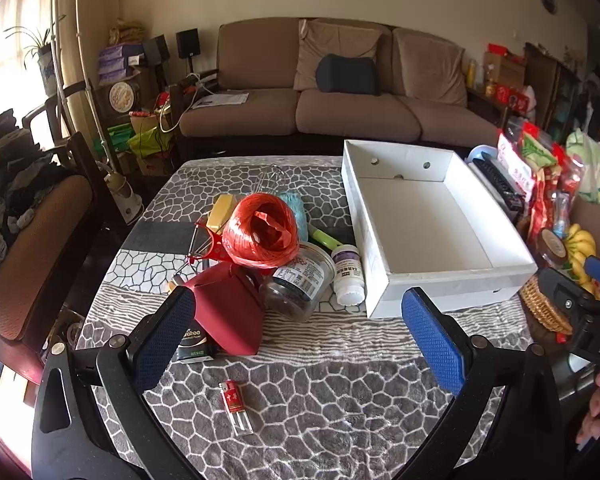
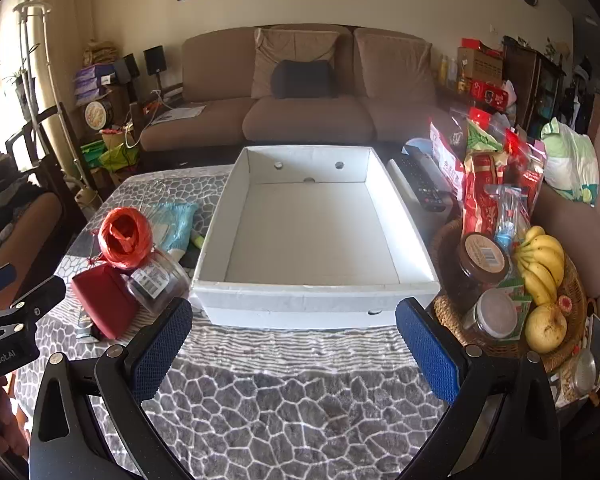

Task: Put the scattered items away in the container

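Nothing is sitting in the big white cardboard box (image 2: 316, 232) yet. The red twine ball (image 1: 260, 230), clear plastic jar (image 1: 300, 284), red paper box (image 1: 228, 312) and small red lighter (image 1: 236, 408) are lying near the desk's (image 2: 300, 400) left edge. The left claw (image 1: 300, 348) and right claw (image 2: 296, 348) are hanging released, holding nothing.

White cardboard box (image 1: 428, 216), open-topped, nothing inside, three round holes in far wall; sits on right of table. Just left of it, a heap: red twine ball (image 1: 260, 236) on top, clear plastic jar (image 1: 298, 286) on its side, white pill bottle (image 1: 348, 274) beside box wall, dark red gift box (image 1: 230, 314) tilted. Red lighter (image 1: 236, 408) lies apart, nearer.
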`<state>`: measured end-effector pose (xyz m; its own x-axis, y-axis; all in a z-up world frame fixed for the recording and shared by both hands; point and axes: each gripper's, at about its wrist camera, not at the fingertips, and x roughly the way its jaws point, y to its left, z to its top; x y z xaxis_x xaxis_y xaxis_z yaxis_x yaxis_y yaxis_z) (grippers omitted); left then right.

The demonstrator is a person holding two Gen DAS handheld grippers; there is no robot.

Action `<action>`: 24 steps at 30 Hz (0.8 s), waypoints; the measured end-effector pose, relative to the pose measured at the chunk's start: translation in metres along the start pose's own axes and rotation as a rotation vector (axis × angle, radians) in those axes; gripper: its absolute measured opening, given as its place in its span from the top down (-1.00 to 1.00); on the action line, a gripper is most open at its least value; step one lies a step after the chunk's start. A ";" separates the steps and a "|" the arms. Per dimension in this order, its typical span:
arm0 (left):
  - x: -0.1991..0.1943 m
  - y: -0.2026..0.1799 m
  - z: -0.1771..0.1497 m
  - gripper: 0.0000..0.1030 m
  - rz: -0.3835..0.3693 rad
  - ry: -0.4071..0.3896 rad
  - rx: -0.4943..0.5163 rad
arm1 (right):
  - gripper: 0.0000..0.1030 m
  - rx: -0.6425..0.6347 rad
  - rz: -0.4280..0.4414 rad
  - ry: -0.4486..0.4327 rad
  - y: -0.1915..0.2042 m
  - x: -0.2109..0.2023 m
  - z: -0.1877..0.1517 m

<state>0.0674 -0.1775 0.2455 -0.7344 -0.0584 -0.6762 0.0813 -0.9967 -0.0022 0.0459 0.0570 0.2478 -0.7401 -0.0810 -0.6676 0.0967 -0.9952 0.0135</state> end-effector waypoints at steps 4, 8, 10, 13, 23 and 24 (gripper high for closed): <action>-0.009 0.031 -0.003 -1.00 0.011 0.007 0.003 | -1.00 -0.008 0.027 -0.009 0.017 -0.010 0.000; -0.009 0.074 -0.022 -1.00 0.061 0.023 -0.005 | -1.00 -0.018 0.077 -0.024 0.036 -0.018 -0.008; -0.001 0.097 -0.037 -1.00 0.077 0.056 -0.022 | -1.00 -0.027 0.102 -0.019 0.049 -0.018 -0.016; 0.010 0.127 -0.064 -1.00 0.105 0.097 -0.065 | -1.00 -0.041 0.139 0.006 0.068 -0.010 -0.028; 0.032 0.188 -0.105 -1.00 0.124 0.121 -0.139 | -1.00 -0.106 0.247 0.055 0.140 0.020 -0.063; 0.035 0.190 -0.107 -1.00 0.118 0.123 -0.143 | -1.00 -0.108 0.257 0.062 0.147 0.024 -0.067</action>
<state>0.1290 -0.3633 0.1424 -0.6271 -0.1582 -0.7628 0.2631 -0.9646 -0.0163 0.0867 -0.0871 0.1838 -0.6405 -0.3228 -0.6969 0.3486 -0.9307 0.1107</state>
